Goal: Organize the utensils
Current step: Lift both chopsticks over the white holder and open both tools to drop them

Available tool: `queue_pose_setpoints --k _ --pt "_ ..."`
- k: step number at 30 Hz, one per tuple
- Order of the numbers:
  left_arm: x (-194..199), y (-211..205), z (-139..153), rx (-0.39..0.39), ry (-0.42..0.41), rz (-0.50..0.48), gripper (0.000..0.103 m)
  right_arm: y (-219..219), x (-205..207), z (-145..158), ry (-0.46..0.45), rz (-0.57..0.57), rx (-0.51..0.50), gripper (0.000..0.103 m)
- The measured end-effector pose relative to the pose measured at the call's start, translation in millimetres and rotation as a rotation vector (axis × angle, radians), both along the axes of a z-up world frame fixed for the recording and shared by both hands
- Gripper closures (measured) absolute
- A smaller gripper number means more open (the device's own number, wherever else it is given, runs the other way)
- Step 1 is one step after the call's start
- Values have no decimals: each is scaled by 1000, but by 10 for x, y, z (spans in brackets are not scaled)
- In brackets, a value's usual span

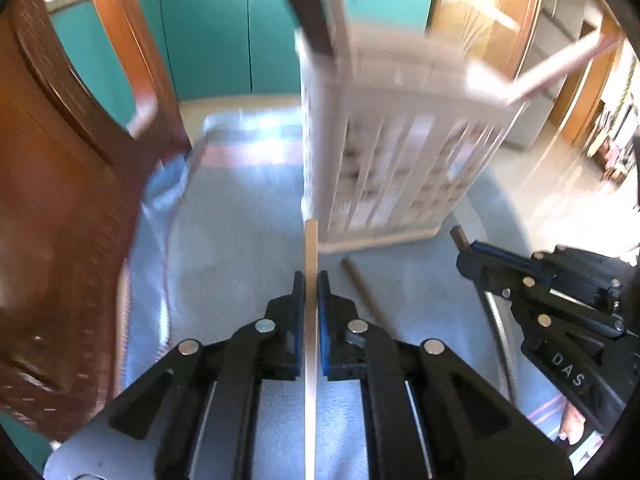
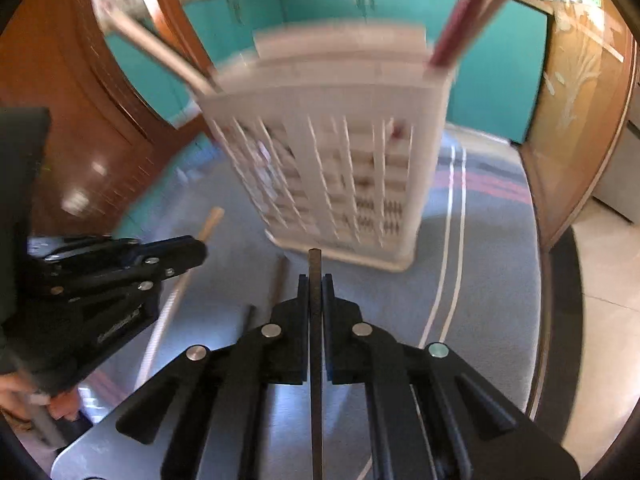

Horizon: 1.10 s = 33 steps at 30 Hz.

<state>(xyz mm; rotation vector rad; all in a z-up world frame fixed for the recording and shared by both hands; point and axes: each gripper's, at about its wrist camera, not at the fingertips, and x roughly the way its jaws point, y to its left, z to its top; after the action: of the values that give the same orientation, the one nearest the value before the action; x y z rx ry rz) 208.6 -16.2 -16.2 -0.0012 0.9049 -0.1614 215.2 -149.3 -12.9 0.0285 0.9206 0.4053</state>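
Note:
A white slatted utensil holder [image 1: 384, 160] [image 2: 340, 160] stands on the blue-grey cloth, blurred, with several long utensils sticking out of its top. My left gripper [image 1: 311, 278] is shut on a pale wooden handle [image 1: 311, 244] that points at the holder's base. The right wrist view shows that gripper [image 2: 202, 250] at the left, with the pale handle [image 2: 212, 220] poking past it. My right gripper [image 2: 316, 278] is shut on a thin dark handle [image 2: 315, 264]; in the left wrist view it [image 1: 464, 254] sits at the right. A brown stick [image 1: 368, 300] [image 2: 278, 284] lies on the cloth between the two grippers.
A wooden chair back [image 1: 60, 200] rises close on the left of the table. Teal cabinets [image 1: 224, 32] run behind. The round table edge [image 2: 548, 320] curves down the right side, with pale floor tiles beyond it. A hand [image 2: 24, 396] holds the left gripper's grip.

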Motion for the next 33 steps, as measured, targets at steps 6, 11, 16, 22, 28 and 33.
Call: queue_pose_setpoints --k 6,11,16,22,28,33 --pt "-368 43 646 -76 -166 -30 96 -273 -224 586 -93 13 104 96" --pt "-613 74 1105 -111 -293 -82 96 -490 -467 1035 -195 4 183 96" --pt "-611 105 1645 -135 -419 -88 96 -685 -430 1480 -283 -45 235 96" --pt "-432 122 2079 -197 -498 -80 96 -794 -298 2049 -418 -83 289 96" --pt "-194 168 2189 -244 -535 -33 96 -899 -140 2215 -459 -127 338 96" --pt "-81 224 2231 -247 -578 19 96 -1097 -65 2241 -506 -188 430 96"
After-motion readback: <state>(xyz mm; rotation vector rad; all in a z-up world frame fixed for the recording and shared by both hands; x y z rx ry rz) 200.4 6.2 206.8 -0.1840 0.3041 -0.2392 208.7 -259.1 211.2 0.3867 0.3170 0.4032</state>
